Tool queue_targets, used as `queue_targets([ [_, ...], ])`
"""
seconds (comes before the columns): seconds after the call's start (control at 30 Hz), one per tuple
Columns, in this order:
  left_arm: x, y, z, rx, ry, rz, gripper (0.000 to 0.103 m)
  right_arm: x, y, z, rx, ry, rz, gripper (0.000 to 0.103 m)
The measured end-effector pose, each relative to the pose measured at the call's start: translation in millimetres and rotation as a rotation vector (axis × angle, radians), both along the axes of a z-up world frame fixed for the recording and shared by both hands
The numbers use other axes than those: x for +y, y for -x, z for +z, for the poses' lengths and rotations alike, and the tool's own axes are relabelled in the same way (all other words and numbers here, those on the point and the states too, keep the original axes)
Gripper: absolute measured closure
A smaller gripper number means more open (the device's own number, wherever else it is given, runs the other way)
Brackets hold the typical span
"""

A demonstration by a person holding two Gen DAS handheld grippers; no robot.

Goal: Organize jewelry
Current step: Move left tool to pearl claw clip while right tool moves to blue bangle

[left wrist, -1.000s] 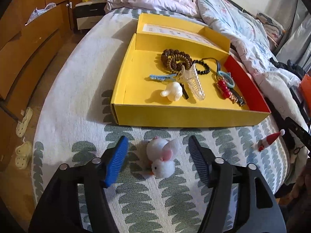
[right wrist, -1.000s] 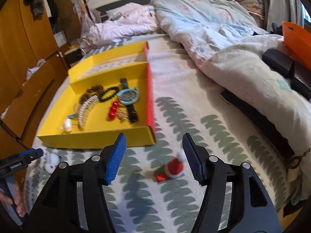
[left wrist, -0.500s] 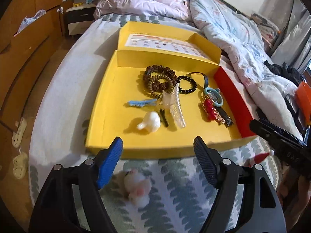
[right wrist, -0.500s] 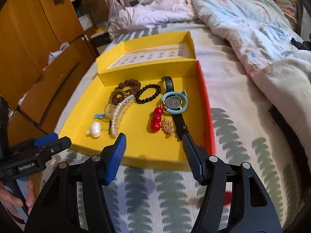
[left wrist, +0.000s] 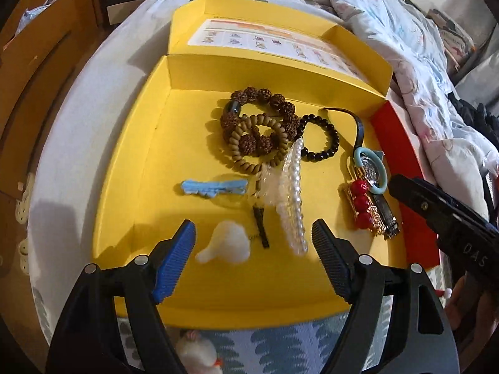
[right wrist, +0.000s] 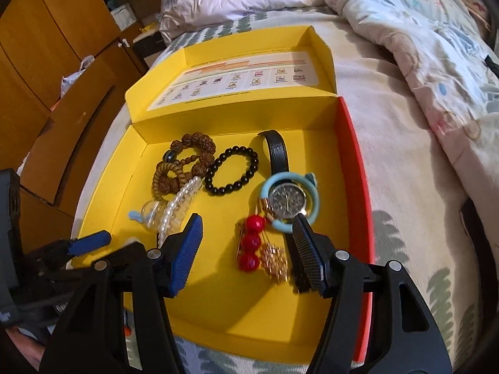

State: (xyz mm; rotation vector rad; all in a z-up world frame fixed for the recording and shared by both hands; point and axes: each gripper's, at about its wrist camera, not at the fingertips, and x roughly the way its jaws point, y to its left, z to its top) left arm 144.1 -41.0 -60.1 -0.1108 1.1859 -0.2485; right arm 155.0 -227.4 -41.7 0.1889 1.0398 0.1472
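Note:
An open yellow box [left wrist: 124,187] lies on the bed and holds brown bead bracelets [left wrist: 259,118], a black bead bracelet [left wrist: 324,143], a clear pearl claw clip [left wrist: 291,193], a blue hair clip [left wrist: 212,187], a watch in a light-blue ring [left wrist: 371,168] and a red bead pin [left wrist: 360,205]. My left gripper [left wrist: 253,237] hangs open over the box's near part, with a white fluffy clip [left wrist: 226,246] between its fingers, untouched. My right gripper [right wrist: 246,227] is open above the red bead pin [right wrist: 251,243], beside the watch [right wrist: 287,201].
A white plush rabbit [left wrist: 196,352] lies on the leaf-patterned bedspread [right wrist: 405,233] just outside the box's near wall. A crumpled quilt [right wrist: 421,31] covers the bed's right side. Wooden wardrobe doors [right wrist: 46,46] stand on the left. The box's lid [right wrist: 243,81] stands open at the back.
Both grippers have moved forward from the bedspread to over the box. The rabbit and the small red figure have dropped behind toward the lower edge. The left jaws stand a little wider.

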Motion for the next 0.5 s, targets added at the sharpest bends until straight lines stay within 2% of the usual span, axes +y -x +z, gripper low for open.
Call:
queue_targets([
  [0.13, -9, -9, -5, 0.004, -0.024, -0.016, 0.027, -2, -13, -7, 0.038, -0.049, -0.008, 0.045],
  [0.3, -15, -18, -18, 0.027, -0.055, -0.020, 0.027, 5, -23, -13, 0.060, -0.028, 0.009, 0.058],
  [0.5, -21, -24, -24, 0.035, -0.056, -0.025, 0.027, 9, -37, -23, 0.094, -0.003, 0.005, 0.060],
])
